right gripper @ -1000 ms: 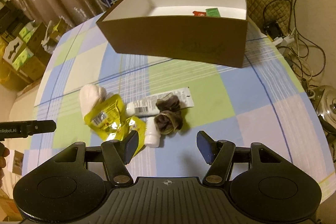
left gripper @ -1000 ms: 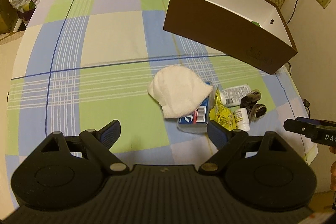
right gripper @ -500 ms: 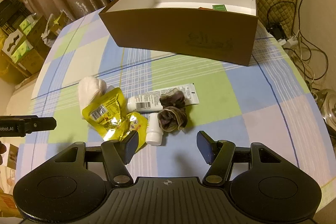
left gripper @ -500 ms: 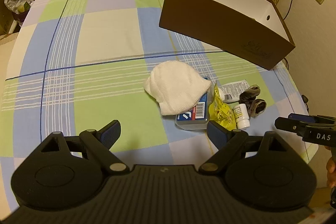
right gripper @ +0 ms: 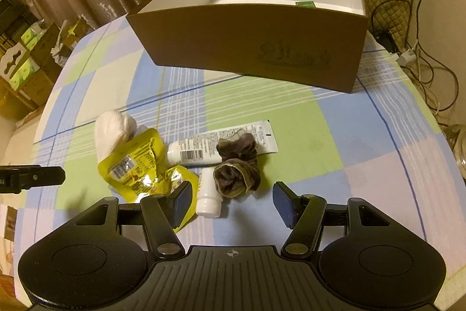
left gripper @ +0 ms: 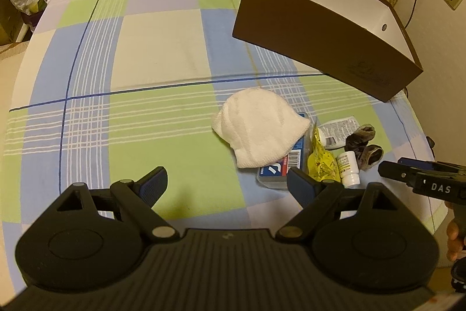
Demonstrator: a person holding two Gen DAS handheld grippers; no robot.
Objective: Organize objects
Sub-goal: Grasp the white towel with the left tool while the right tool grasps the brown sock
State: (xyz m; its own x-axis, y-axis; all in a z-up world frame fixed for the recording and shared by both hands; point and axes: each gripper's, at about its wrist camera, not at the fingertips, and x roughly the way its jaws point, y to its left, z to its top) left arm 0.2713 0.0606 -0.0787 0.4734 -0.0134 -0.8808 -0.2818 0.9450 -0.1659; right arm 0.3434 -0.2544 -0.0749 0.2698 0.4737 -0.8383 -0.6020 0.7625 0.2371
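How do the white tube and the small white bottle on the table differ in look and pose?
The white tube is long, flat at its crimped end and lies across the view; the small white bottle is short, round and points its cap toward the right gripper. The brown socks overlap the tube and sit beside the bottle. Both lie on their sides and are white.

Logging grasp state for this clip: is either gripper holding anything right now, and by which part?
Nothing is held. The left gripper and right gripper are both open and empty above the tablecloth.
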